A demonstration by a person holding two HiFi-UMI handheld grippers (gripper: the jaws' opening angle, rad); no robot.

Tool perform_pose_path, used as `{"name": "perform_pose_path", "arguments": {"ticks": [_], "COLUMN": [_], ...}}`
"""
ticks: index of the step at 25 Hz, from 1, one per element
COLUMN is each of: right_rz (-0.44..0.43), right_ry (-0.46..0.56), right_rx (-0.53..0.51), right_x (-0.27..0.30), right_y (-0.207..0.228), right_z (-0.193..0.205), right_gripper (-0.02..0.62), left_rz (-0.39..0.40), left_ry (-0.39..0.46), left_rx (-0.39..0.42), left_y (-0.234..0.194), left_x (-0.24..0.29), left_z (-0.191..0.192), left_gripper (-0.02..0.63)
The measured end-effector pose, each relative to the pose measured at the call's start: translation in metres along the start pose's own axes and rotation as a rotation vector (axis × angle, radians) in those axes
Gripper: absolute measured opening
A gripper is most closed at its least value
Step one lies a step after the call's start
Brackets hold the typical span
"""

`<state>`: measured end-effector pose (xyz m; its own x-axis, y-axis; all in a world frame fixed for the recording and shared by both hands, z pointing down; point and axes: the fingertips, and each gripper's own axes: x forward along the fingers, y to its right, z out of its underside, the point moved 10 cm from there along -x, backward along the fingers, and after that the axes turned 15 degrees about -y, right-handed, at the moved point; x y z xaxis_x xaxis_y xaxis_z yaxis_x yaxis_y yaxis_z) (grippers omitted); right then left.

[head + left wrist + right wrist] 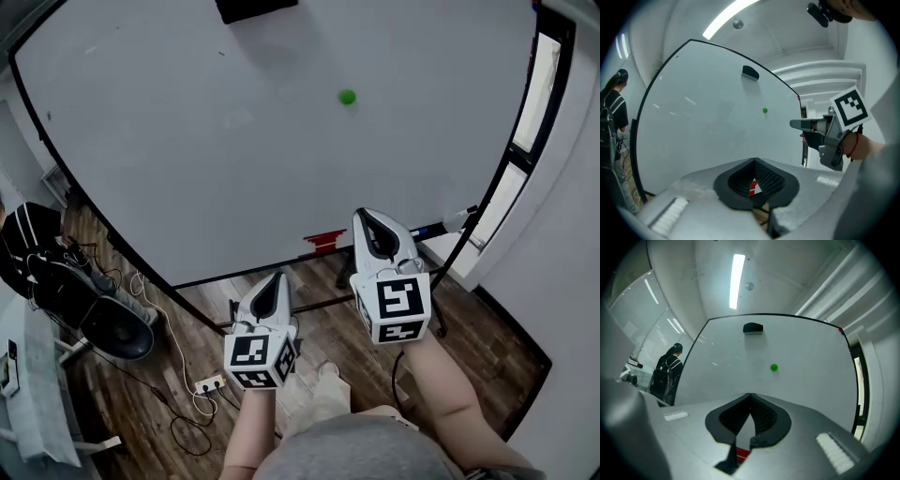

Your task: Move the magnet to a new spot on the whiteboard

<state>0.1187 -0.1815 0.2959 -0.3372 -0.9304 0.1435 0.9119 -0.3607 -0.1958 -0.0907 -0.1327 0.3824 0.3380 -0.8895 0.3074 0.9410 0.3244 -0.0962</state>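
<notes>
Notably, the left gripper view alone catches the right gripper [793, 124] side-on, at 3 o'clock; it and the left gripper [753, 161] are closed, empty; magnet [765, 110] on whiteboard [693, 122].

The left forearm [246, 429] and right forearm [452, 394] both reach forward toward the whiteboard [187, 141], each with a tool at its end. The left tool [275, 277] is held farther back from the whiteboard, with its marker cube [258, 361] facing up. The right tool [364, 216] is held nearer the whiteboard and higher, clear of its surface, and its cube [398, 307] also faces up. Both tools point roughly level at the whiteboard. The jaws of each tool meet tip to tip with nothing between them. A red band [853, 144] circles the right wrist.
</notes>
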Motion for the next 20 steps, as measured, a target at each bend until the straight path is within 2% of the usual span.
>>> {"name": "perform_pose_path", "arguments": {"ticks": [11, 20], "right_rz": [-0.066, -0.095], "right_ry": [-0.092, -0.155], "right_rx": [0.081, 0.099], "right_x": [-0.071, -0.107], "right_y": [-0.028, -0.041], "right_z": [0.072, 0.102], "right_gripper": [0.003, 0.003], "left_rz": [-0.001, 0.015], "left_ry": [-0.031, -0.048], "left_rx": [-0.006, -0.001], "left_y": [0.031, 0.050], "left_x": [-0.056, -0.083], "left_z": [0.040, 0.064], "left_gripper": [0.003, 0.003]}}
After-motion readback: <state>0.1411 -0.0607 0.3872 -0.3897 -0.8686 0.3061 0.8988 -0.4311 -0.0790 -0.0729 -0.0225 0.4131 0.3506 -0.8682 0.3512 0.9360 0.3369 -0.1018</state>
